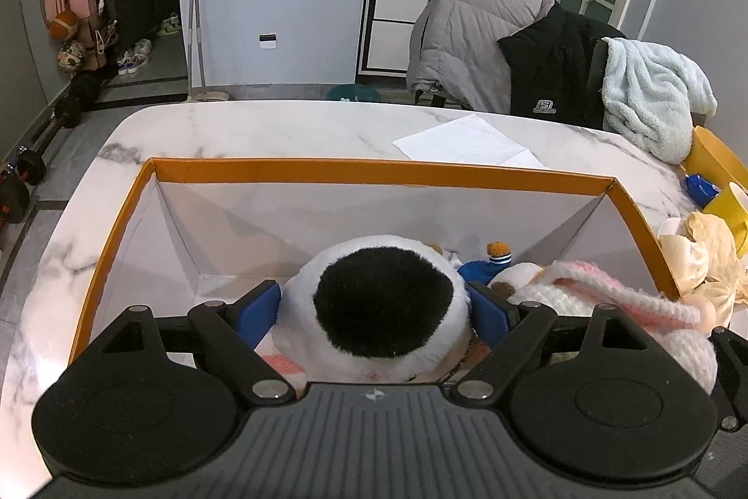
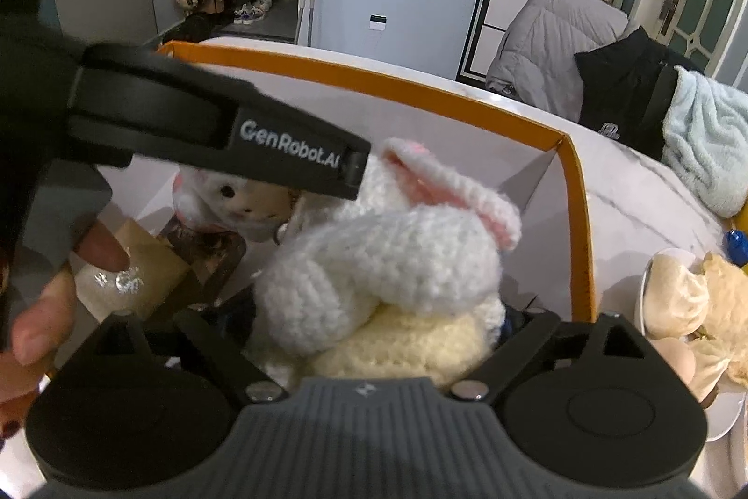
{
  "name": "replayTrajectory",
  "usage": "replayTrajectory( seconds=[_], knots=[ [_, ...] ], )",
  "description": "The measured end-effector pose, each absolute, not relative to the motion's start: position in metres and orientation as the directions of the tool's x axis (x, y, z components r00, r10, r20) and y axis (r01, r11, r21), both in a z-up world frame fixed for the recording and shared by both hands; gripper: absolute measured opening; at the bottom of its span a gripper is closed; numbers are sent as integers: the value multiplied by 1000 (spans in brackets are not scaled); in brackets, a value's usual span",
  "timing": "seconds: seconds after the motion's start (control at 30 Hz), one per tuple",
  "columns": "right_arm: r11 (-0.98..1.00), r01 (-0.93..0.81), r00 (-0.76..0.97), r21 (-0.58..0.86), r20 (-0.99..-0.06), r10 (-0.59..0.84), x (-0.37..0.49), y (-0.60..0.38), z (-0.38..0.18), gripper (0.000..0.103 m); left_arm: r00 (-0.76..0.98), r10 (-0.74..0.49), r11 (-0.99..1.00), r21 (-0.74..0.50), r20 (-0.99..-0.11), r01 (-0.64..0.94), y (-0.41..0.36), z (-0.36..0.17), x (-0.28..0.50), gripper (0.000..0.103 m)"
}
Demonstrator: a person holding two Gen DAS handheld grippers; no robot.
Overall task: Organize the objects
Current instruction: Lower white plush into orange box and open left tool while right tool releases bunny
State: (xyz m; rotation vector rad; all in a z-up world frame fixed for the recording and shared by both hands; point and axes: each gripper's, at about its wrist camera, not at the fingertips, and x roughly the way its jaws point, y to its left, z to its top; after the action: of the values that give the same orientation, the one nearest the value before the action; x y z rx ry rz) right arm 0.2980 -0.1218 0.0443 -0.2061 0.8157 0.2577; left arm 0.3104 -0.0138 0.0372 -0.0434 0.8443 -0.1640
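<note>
The step in hand is judged to be the setting down of soft toys in the orange-rimmed box [image 1: 327, 170], the landmark used here. Inside the box, against its near wall, the black-and-white plush toy [image 1: 383, 302] lies between the blue pads [image 1: 256, 312] of the left gripper [image 1: 374, 314]; the jaws are seen spread wide, with the pads close at the toy's sides, and whether they press on it cannot be told with certainty. In the box's near right corner the white crocheted rabbit [image 2: 388, 246] rests on a cream knitted toy [image 2: 411, 344], in front of the right gripper [image 2: 374, 340]. Its fingertips are hidden under the toys, but the linkage arms are splayed, so the jaws are taken as open and the rabbit as released.

The next move is judged to call for both grippers to be lifted clear of the box without the toys being dragged out, then for something outside the box's right wall to be fetched, perhaps the pale buns on a plate [image 2: 678, 302].

Only the right wrist view shows a cat-faced plush [image 2: 233, 199] deeper in the box, and the person's fingers [image 2: 100, 249] on the left tool. Only the left wrist view shows a sheet of paper [image 1: 467, 143] on the marble table [image 1: 233, 129] beyond the box's far wall
</note>
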Motion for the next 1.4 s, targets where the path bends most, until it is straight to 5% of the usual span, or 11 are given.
replayTrajectory(
  seconds=[0.37, 1.03, 1.4],
  knots=[
    [907, -304, 773, -293, -632, 55, 267, -107, 48, 97, 655, -185, 982, -118, -733, 145, -17, 38, 311, 102],
    [961, -239, 864, -141, -483, 144, 136, -146, 82, 100, 705, -190, 982, -137, -683, 132, -12, 39, 301, 102],
    [979, -203, 848, -21, -503, 165, 84, -183, 63, 101, 729, -212, 976, -174, -651, 128, -1, 49, 289, 102]
  ],
)
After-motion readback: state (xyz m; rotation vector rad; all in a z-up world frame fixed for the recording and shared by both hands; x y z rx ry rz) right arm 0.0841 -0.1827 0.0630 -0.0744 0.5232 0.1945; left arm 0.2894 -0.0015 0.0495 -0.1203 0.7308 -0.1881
